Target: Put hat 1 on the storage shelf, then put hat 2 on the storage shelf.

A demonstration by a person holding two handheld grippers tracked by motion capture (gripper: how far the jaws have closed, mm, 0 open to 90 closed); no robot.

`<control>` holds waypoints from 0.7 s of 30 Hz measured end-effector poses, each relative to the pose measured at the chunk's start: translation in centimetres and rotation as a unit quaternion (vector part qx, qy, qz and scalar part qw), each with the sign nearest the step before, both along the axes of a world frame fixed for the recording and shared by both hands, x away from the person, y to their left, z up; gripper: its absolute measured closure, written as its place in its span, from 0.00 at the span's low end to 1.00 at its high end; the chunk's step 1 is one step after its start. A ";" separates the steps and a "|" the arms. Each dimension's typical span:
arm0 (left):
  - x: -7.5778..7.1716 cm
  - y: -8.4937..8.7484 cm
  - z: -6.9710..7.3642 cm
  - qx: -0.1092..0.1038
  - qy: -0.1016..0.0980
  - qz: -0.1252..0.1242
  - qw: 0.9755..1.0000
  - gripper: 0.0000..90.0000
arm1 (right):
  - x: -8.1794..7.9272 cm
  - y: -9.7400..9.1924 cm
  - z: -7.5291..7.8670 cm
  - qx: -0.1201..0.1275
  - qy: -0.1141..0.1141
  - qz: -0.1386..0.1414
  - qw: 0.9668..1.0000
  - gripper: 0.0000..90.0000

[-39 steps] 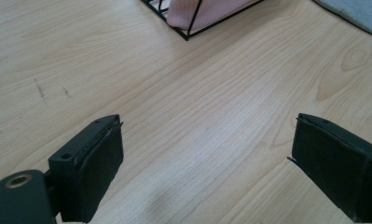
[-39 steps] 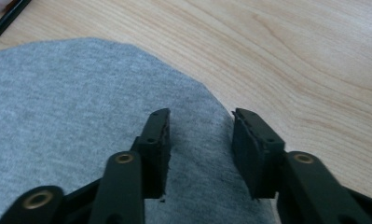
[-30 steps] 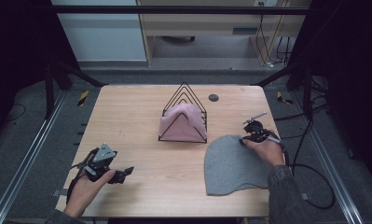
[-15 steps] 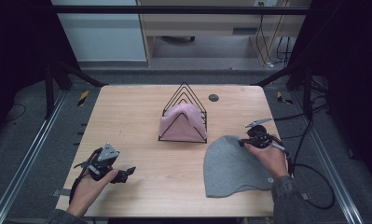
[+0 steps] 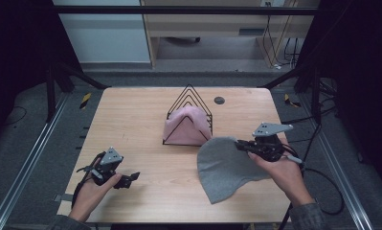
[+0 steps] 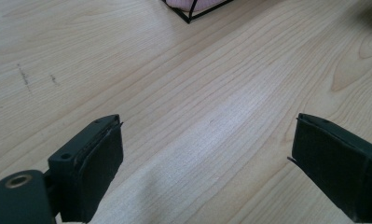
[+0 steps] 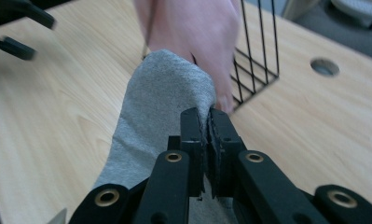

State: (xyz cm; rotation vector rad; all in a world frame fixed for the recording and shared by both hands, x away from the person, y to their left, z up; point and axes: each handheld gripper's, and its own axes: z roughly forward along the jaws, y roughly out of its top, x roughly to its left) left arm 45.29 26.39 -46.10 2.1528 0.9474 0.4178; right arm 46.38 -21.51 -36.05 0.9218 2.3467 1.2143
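Observation:
A grey cloth (image 5: 225,165) lies on the table's right half, its upper right edge lifted. My right gripper (image 5: 240,145) is shut on that edge; in the right gripper view the grey cloth (image 7: 161,100) rises from between the closed jaws of the right gripper (image 7: 207,121). A black wire rack (image 5: 189,103) stands mid-table with a pink cloth (image 5: 186,127) draped over it, just left of the pinched edge. My left gripper (image 5: 131,178) stands open near the front left, above bare wood, with nothing between the fingers of the left gripper (image 6: 207,154).
A round cable hole (image 5: 219,100) sits in the wooden table (image 5: 131,115) behind the rack. The rack's corner (image 6: 189,13) and pink cloth show at the top of the left gripper view. Dark frame bars and floor surround the table.
My right gripper has moved left and toward the rack, dragging the grey cloth's edge with it. The left gripper has shifted slightly toward the front.

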 end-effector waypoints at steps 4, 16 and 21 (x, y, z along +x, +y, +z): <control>0.0 -0.2 0.0 -0.002 0.002 -0.008 1.000 0.10 | -0.9 1.4 1.6 0.006 -0.020 0.024 0.999 0.96; -0.5 -0.8 0.6 -0.055 -0.003 -0.055 0.997 0.11 | -2.1 5.7 5.5 0.033 -0.055 0.085 0.994 0.96; -0.8 -1.4 1.3 -0.070 -0.009 -0.071 0.995 0.11 | -1.9 7.2 6.1 0.044 -0.056 0.105 0.992 0.96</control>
